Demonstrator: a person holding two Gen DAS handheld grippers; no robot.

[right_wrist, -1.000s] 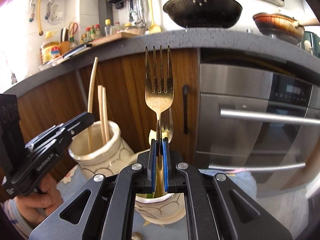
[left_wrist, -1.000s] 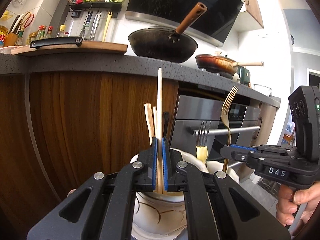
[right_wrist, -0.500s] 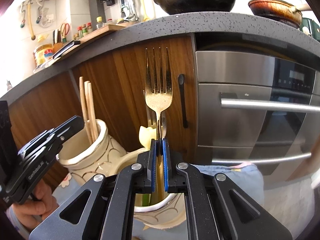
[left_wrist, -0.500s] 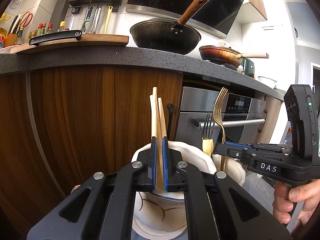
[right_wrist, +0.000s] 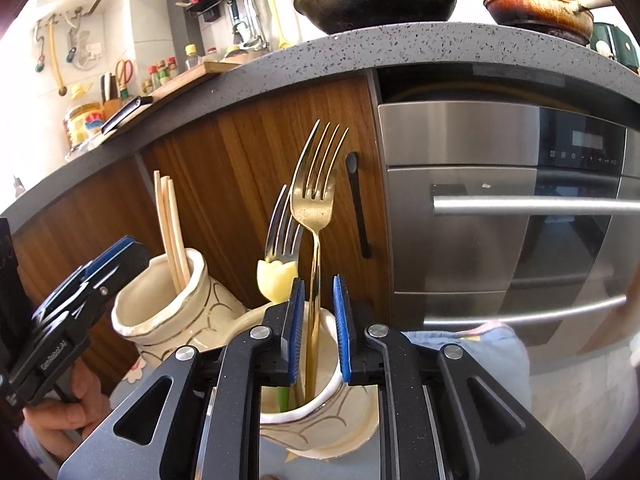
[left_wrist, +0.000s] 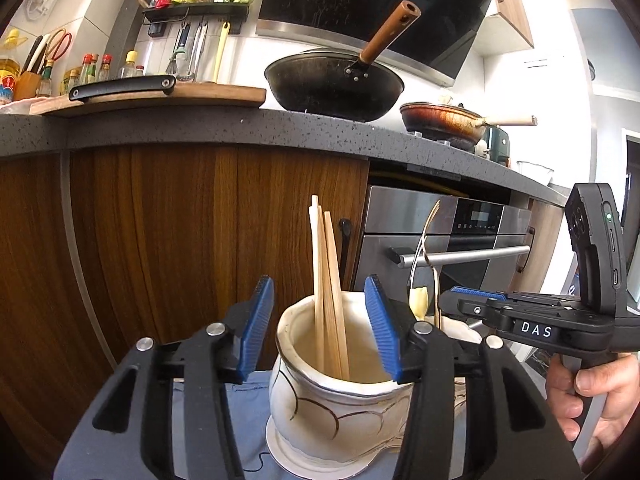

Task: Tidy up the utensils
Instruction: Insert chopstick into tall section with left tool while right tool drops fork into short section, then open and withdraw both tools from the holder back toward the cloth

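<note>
Left wrist view: the left gripper (left_wrist: 320, 322) is opening, its blue pads clear of the 3 chopsticks (left_wrist: 328, 300) standing in the near cream jar (left_wrist: 336, 408).

Right wrist view: the right gripper (right_wrist: 318, 332) is opening, its pads apart from the gold fork (right_wrist: 316, 216), which stands tilted in the second jar (right_wrist: 320, 420) beside a yellow-handled fork (right_wrist: 280, 248).

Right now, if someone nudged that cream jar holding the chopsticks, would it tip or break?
The jar looks like thick glazed pottery, so probably heavy enough to stay put. Its belly is wide, which likely steadies it. The chopsticks stand tall and lean on the rim, so they might rattle. A hard fall could chip it.
</note>
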